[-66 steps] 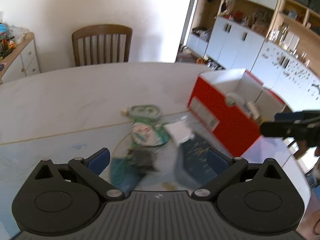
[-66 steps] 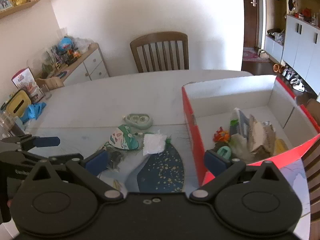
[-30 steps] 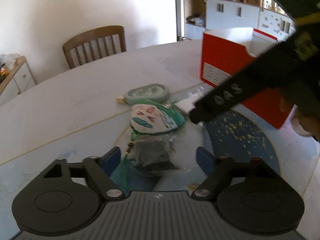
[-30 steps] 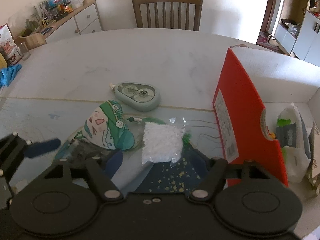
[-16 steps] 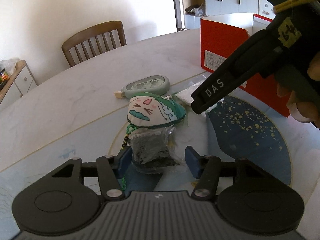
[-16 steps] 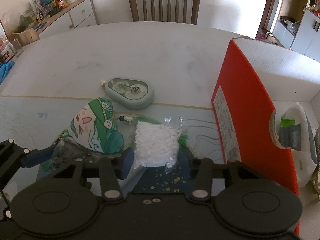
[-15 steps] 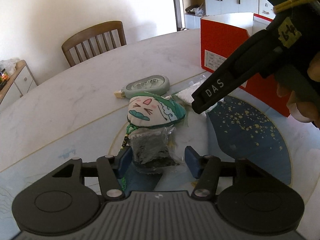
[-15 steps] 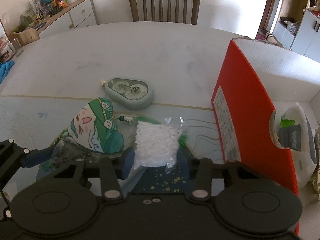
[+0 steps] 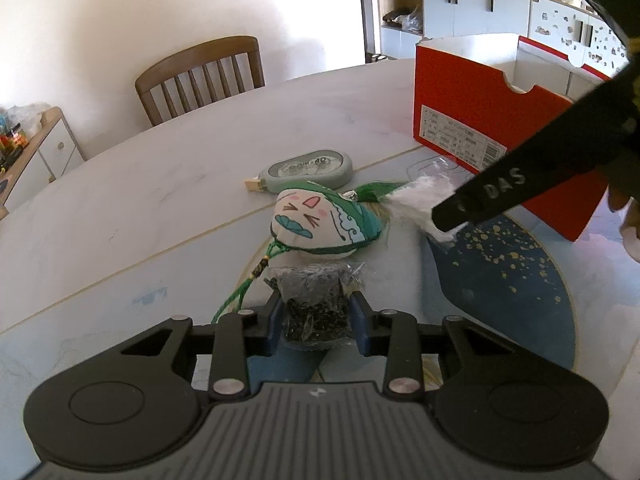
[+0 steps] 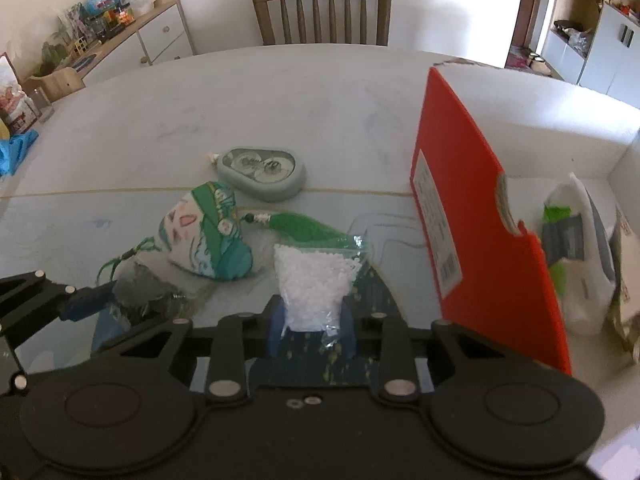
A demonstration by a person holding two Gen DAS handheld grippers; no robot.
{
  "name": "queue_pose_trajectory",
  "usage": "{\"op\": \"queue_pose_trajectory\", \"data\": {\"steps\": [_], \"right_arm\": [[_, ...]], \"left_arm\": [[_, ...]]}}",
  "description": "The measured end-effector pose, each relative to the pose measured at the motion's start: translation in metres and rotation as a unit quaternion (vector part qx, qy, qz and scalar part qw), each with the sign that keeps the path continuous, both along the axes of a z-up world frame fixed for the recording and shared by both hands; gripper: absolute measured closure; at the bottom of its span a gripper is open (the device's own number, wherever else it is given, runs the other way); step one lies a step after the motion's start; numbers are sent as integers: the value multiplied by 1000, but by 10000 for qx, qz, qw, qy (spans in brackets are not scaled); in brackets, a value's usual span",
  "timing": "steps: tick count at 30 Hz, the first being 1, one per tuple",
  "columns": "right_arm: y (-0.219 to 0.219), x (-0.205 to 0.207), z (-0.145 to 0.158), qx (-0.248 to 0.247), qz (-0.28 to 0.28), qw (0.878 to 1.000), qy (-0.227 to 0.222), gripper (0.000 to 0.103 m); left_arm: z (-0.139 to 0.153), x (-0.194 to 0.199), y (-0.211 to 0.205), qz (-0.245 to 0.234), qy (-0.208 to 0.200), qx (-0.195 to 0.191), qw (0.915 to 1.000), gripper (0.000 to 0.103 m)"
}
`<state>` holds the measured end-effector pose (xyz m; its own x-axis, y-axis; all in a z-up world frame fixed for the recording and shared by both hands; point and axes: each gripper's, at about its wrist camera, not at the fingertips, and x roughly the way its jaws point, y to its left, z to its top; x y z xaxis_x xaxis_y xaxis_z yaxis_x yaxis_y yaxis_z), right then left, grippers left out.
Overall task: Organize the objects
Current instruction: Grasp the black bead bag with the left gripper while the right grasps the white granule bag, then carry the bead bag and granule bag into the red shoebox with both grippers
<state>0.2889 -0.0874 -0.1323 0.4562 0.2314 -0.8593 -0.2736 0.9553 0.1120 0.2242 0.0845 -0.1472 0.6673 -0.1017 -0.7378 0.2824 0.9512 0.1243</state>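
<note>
Resting on your white marble table (image 10: 320,92) beside the red cardboard box (image 10: 480,216), wooden slat-back chair (image 10: 322,12) beyond: your left gripper (image 9: 316,322) has just closed on the clear packet of dark bits (image 9: 314,304), your right gripper (image 10: 310,328) on the clear bag of white beads (image 10: 312,284).

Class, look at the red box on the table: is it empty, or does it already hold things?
Not empty: the red box already holds a white bag.

Black hand-held gripper (image 9: 316,322), blue pads (image 9: 276,322), silver screws, white "DAS" lettering

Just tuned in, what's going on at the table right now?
Both grippers have just been closing on small bags on the table. The left gripper has the bag of dark bits between its pads; the right gripper pinches the bag of white beads. Both bags lie on the table, beside the open red box.
</note>
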Motion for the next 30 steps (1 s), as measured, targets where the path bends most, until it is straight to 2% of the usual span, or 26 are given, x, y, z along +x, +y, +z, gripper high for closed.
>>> {"op": "queue_pose_trajectory", "data": {"steps": [9,16,30], "right_arm": [[-12,-35,25,269,95,9996,44,75],[-24,-62,57,441,221,9986,-184,75],[-76,-90,101,729,136,9953,-628,75]], "left_arm": [[22,-19,0,71,97,-276,9995,69],[50,-33,-6,80,66,-498,9987,69],[111,-53,-54,-257,-402,-530,9975,69]]}}
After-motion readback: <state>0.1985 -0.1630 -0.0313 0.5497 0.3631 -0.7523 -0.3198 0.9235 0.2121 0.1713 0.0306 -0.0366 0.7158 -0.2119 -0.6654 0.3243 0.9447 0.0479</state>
